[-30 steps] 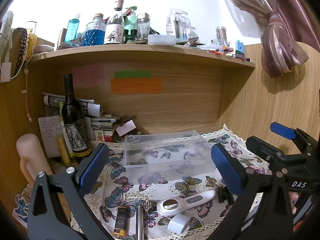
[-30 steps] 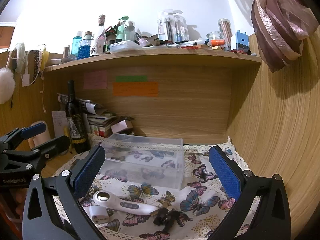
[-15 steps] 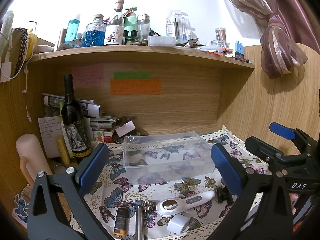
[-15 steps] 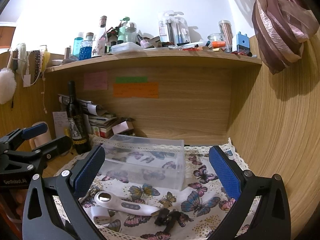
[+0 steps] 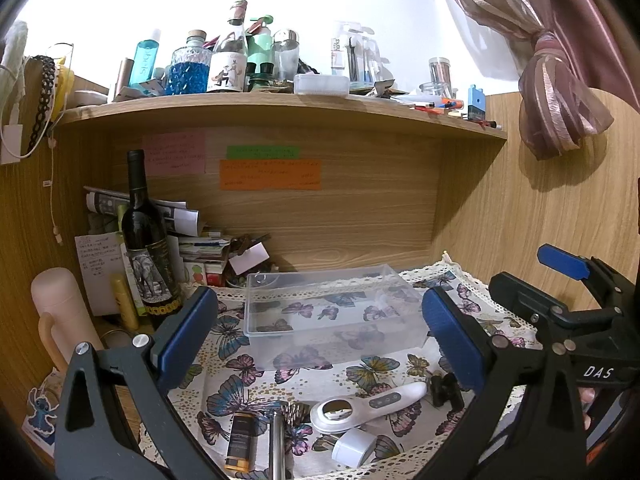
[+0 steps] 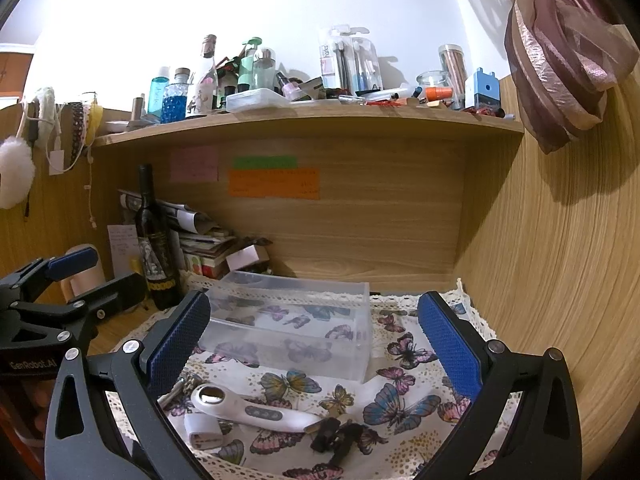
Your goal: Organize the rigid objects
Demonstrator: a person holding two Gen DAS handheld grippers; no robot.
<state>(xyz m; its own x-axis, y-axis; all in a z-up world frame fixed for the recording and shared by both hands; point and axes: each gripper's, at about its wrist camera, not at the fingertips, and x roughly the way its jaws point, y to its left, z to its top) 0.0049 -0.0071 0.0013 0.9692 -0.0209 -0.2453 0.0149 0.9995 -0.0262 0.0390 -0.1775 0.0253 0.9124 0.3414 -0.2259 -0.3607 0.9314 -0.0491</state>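
A clear plastic box (image 5: 328,312) stands empty on the butterfly cloth (image 5: 240,388); it also shows in the right wrist view (image 6: 292,324). In front of it lie a white handheld device (image 5: 360,404) (image 6: 248,408), a small white cap (image 5: 354,446) (image 6: 202,428), a black clip (image 5: 444,390) (image 6: 336,436), a small amber bottle (image 5: 240,440) and a metal tool (image 5: 277,440). My left gripper (image 5: 320,336) is open and empty above these items. My right gripper (image 6: 312,340) is open and empty, held to the right.
A dark wine bottle (image 5: 146,240), stacked papers (image 5: 192,240) and a pink flask (image 5: 60,312) stand at the back left. A cluttered wooden shelf (image 5: 280,108) hangs overhead. A wooden wall (image 6: 560,280) closes the right side.
Both grippers drifted very slightly; the view barely shifted. Nothing was taken hold of or moved.
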